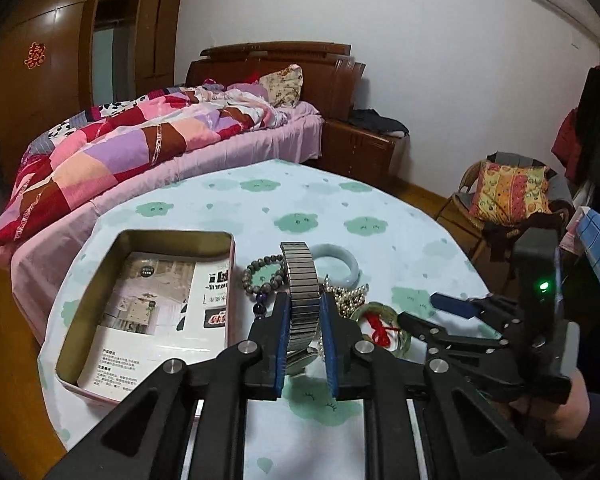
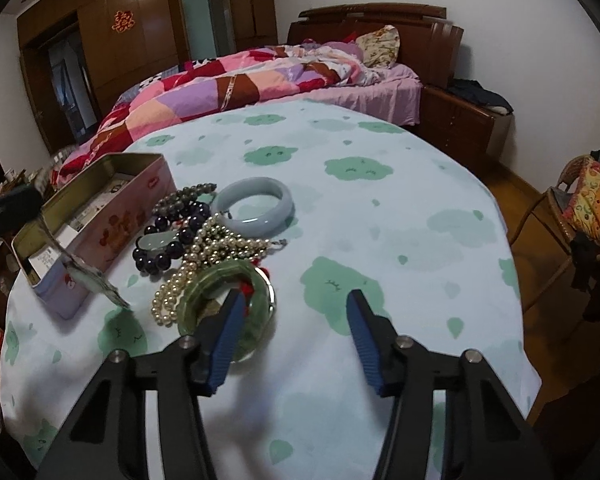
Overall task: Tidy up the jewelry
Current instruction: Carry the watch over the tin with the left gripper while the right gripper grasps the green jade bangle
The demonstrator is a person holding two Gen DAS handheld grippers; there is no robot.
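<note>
tin [image 2: 112, 216] left on table [image 2: 380, 220], bracelets [image 2: 172, 232] right of it, bangle [image 2: 254, 206] behind

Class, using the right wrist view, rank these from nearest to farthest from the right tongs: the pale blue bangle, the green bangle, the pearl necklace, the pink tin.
1. Green bangle: right beside the left finger of the right tongs.
2. Pearl necklace: just beyond it, to the left.
3. Pale blue bangle: farther back, centre-left.
4. Pink tin: far left; close to the bangle's rank, hard to call.

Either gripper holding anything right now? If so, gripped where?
Left gripper is shut on the metal watch, pinching its stretch band across the width, band standing up between the fingers. Right gripper is open, holding nothing.
</note>
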